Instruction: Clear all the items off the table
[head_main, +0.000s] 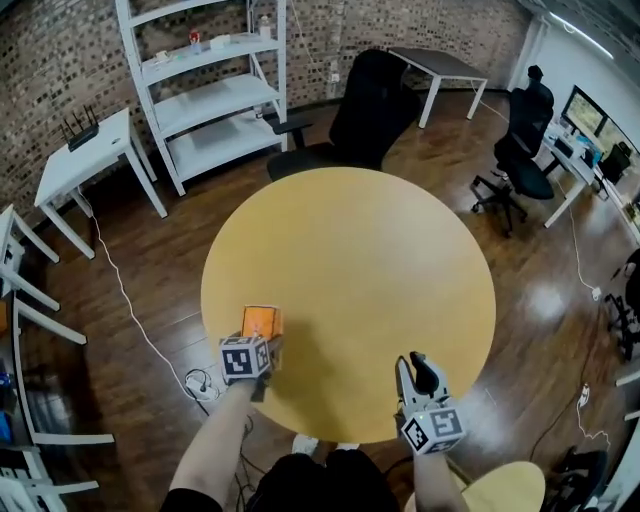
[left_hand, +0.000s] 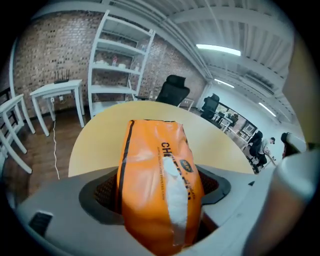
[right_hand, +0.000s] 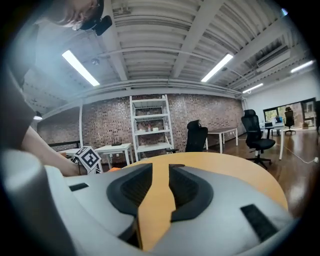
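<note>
Over round table (head_main: 400, 260), left gripper (head_main: 268, 340) jaws clamp orange packet (head_main: 261, 321); right gripper (head_main: 415, 362) jaws stand apart, empty.

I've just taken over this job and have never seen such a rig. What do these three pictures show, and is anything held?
There is no robot here: a person holds a two-jaw gripper in each hand. The head view looks down from the person's head onto a round yellow table. The other two views ride on the grippers and look along their jaws. The left gripper is closed on an orange packet near the table's left edge. The right gripper is open and empty.
</note>
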